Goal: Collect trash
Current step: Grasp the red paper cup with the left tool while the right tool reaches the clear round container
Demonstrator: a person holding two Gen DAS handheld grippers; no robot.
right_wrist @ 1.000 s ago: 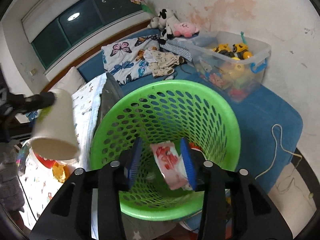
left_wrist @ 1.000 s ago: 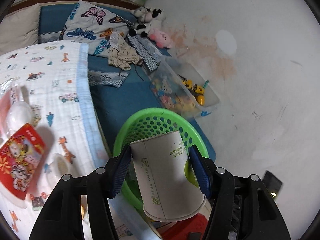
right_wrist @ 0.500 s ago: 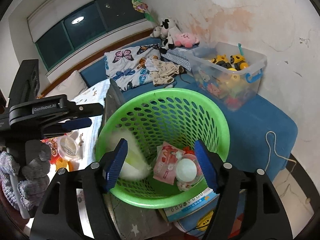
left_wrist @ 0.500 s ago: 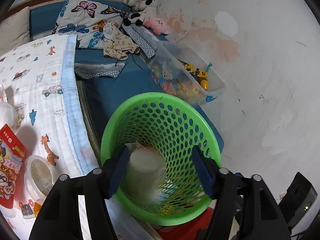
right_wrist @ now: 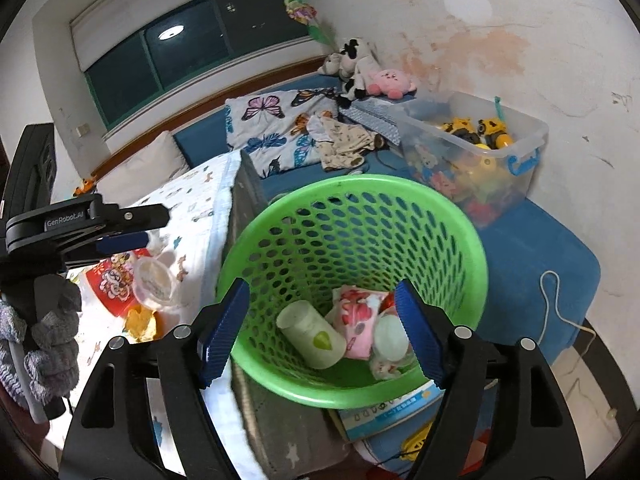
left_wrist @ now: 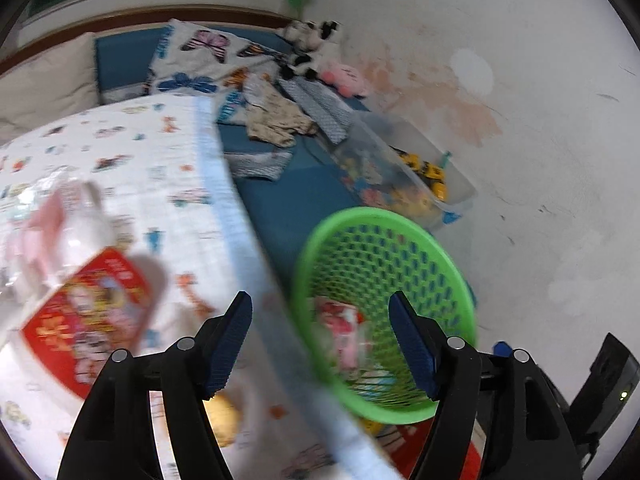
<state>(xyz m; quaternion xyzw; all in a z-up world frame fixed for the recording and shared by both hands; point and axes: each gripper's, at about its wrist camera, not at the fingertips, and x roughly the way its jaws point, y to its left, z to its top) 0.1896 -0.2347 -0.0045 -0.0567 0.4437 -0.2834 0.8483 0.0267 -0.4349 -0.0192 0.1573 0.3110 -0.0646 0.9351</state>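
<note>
right tool (right_wrist: 322,330) opening, nothing between its pads | left tool (left_wrist: 320,340) stood open, empty | only right view showed white paper cup (right_wrist: 312,334) on its side in green basket (right_wrist: 460,236) beside pink wrapper (right_wrist: 358,320) | left view blurred, showed red packet (left_wrist: 88,320) on tabletop (left_wrist: 180,184)

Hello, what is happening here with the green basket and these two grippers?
A person is collecting trash with two handheld grippers. The green basket already holds a paper cup and a pink wrapper. The right gripper is opening empty above it. The left gripper, open and empty, points toward the table's red packet.
</note>
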